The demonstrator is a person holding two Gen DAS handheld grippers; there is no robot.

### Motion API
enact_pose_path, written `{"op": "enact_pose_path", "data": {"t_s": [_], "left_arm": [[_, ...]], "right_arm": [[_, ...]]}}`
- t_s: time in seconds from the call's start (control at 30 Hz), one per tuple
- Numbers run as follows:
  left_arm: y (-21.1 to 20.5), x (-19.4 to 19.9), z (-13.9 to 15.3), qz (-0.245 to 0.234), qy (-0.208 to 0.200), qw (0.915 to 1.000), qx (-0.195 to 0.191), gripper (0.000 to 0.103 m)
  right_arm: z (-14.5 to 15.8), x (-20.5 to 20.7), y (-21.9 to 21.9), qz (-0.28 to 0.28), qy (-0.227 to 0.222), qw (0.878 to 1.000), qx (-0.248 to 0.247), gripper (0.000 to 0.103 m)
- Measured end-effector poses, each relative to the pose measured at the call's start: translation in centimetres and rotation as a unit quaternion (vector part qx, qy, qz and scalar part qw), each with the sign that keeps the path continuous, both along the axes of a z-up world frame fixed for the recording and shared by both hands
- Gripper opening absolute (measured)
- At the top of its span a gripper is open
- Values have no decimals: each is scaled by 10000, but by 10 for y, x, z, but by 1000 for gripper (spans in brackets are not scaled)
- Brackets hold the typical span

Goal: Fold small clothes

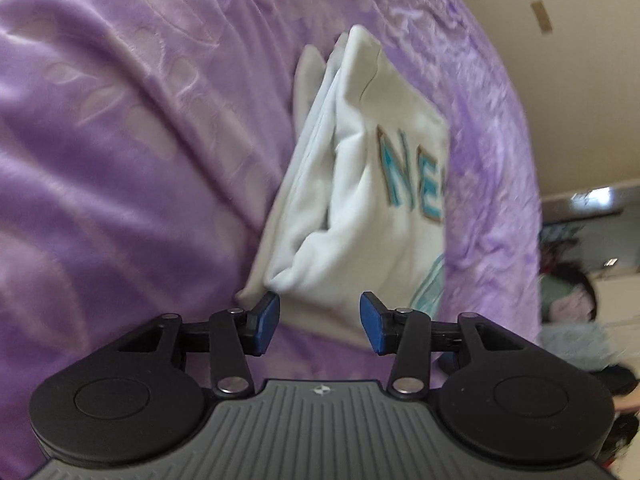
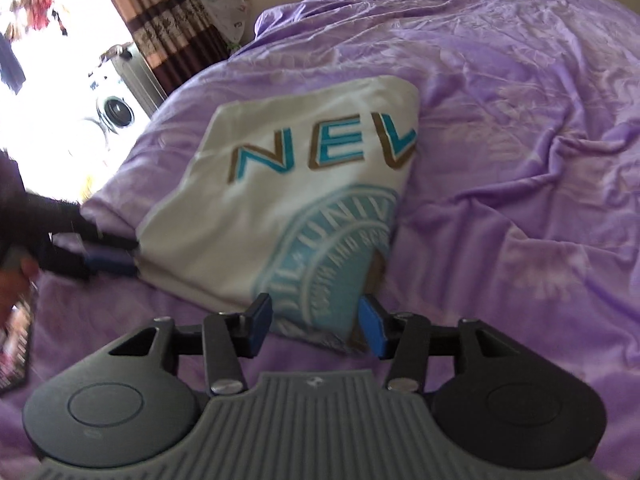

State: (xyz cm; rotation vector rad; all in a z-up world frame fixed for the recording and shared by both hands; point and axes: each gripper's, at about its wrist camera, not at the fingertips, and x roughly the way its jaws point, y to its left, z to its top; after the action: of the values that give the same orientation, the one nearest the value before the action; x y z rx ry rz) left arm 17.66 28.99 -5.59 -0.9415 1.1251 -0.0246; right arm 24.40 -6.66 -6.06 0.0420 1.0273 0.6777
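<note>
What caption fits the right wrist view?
Open right gripper at the near edge of a folded white T-shirt on a purple blanket.

Bedspread right of shirt bare, seemingly passable.

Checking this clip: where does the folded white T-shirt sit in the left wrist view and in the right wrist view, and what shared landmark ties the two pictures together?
Left wrist view: the folded white T-shirt runs up the centre, just past the open left gripper.
Right wrist view: it lies centre-left, its near edge between the fingers of the open right gripper.
Shared landmark: the teal "NE" lettering on the shirt, over the purple bedspread.
</note>
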Motion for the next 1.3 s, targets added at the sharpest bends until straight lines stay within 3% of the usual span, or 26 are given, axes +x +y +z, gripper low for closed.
{"op": "enact_pose_path", "data": {"t_s": [0.1,0.17,0.2,0.23,0.3,0.37,0.43,0.5,0.57,0.73,0.8,1.0,1.17,1.23,1.3], "left_arm": [[-2,7,-1,74,-21,9998,184,49],[-6,9,0,23,-4,9993,378,31],[-9,8,3,-17,-69,9987,511,28],[-13,6,8,-48,-172,9978,640,17],[-21,0,21,-199,-467,9943,935,7],[-32,-7,41,-359,-838,9871,1313,5],[-43,-13,61,-486,-1059,9788,1687,5],[-53,-16,72,-617,-1065,9709,2055,5],[-61,-15,69,-812,-959,9626,2400,5],[-58,-10,26,-910,-288,9587,2679,5],[-53,-8,12,-862,-92,9603,2652,5],[-53,4,-8,-1135,302,9543,2748,8],[-56,4,2,-1315,612,9507,2741,13],[-55,-1,2,-1355,884,9445,2857,6],[-51,-10,8,-1360,769,9460,2840,6]], "right_arm": [[-12,-9,6,151,-182,9992,-335,53],[-21,-11,12,250,-279,9981,-486,53],[-26,-12,14,266,-309,9975,-583,53],[-31,-11,15,236,-336,9969,-665,52],[-38,-10,13,113,-322,9969,-714,44],[-40,-6,9,19,-187,9981,-588,22],[-37,-4,6,-54,-164,9987,-478,9],[-31,-6,2,-97,-209,9989,-399,3],[-25,-9,-1,-157,-279,9989,-344,0],[-38,-5,0,-95,23,9990,-447,0],[-49,-3,0,-77,197,9987,-457,0],[-65,1,0,-29,425,9981,-442,0],[-62,3,-7,-26,513,9974,-501,0],[-60,6,-9,-47,523,9969,-585,0],[-56,5,-12,-103,505,9966,-636,0]]}}
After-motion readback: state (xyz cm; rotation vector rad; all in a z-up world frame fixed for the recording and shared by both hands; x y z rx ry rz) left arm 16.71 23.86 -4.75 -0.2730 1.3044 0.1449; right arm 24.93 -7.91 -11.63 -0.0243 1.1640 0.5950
